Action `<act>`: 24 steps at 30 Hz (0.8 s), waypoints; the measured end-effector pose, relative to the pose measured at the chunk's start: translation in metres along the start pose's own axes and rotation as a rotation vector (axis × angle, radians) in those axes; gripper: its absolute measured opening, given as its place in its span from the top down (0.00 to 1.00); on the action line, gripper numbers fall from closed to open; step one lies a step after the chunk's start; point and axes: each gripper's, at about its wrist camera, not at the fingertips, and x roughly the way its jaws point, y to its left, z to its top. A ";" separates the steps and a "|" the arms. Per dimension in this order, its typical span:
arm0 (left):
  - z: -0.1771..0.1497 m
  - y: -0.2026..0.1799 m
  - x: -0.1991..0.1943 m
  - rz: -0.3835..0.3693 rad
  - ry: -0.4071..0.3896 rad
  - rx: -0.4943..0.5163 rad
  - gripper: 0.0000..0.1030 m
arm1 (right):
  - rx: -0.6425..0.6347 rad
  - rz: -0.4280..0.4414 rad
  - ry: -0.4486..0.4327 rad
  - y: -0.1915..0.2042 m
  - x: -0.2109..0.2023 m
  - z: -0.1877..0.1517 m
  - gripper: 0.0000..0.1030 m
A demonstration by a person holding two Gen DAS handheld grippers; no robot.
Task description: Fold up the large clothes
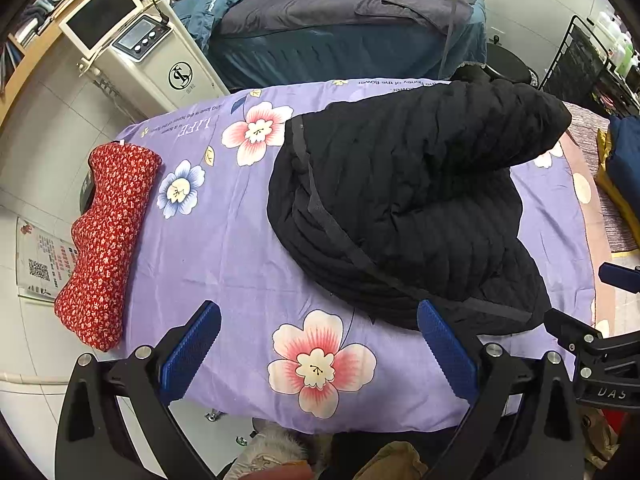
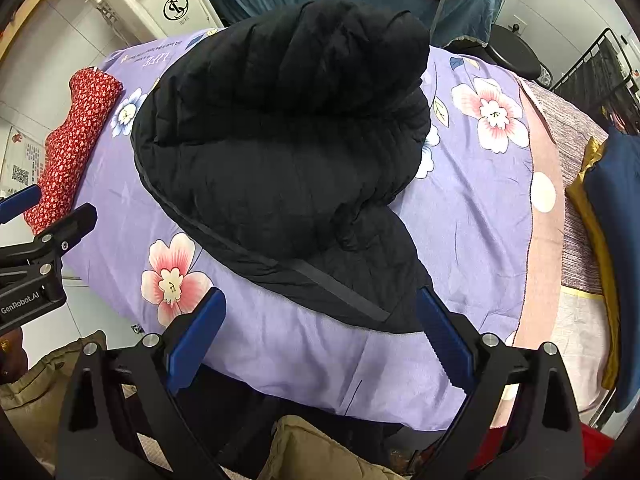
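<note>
Fingers (image 1: 188, 354) of the left gripper (image 1: 318, 344) stand wide apart and empty above the near edge of a bed covered in a lilac floral sheet (image 1: 224, 248). On that sheet, right of centre, lies the black quilted coat (image 1: 404, 208), bunched up with one part doubled over the rest; its near hem is just beside the right-hand finger. A red flowered pillow (image 1: 106, 240) lies along the sheet's left edge, well apart from the coat. Beyond the bed stand a white machine with a screen (image 1: 132, 48) and a second bed in grey and teal bedding (image 1: 340, 20). The floor is pale tile.

From the right wrist, the right gripper (image 2: 320, 336) is likewise spread open and holds nothing, poised over the near edge of the sheet. The coat fills the middle of this view, its hem close to the right-hand finger. A pink dotted border (image 2: 540, 208) runs down the sheet's right side, with a dark blue cushion (image 2: 616, 216) beyond it.
</note>
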 end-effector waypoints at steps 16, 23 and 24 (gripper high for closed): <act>-0.002 0.002 0.001 0.000 0.000 -0.001 0.06 | -0.004 0.000 0.000 0.001 0.002 -0.003 0.09; -0.003 0.003 0.001 0.001 0.001 -0.002 0.06 | -0.004 -0.001 0.001 0.001 0.002 -0.004 0.09; -0.002 0.003 0.000 0.001 0.001 -0.002 0.06 | -0.004 -0.001 0.001 0.001 0.002 -0.004 0.09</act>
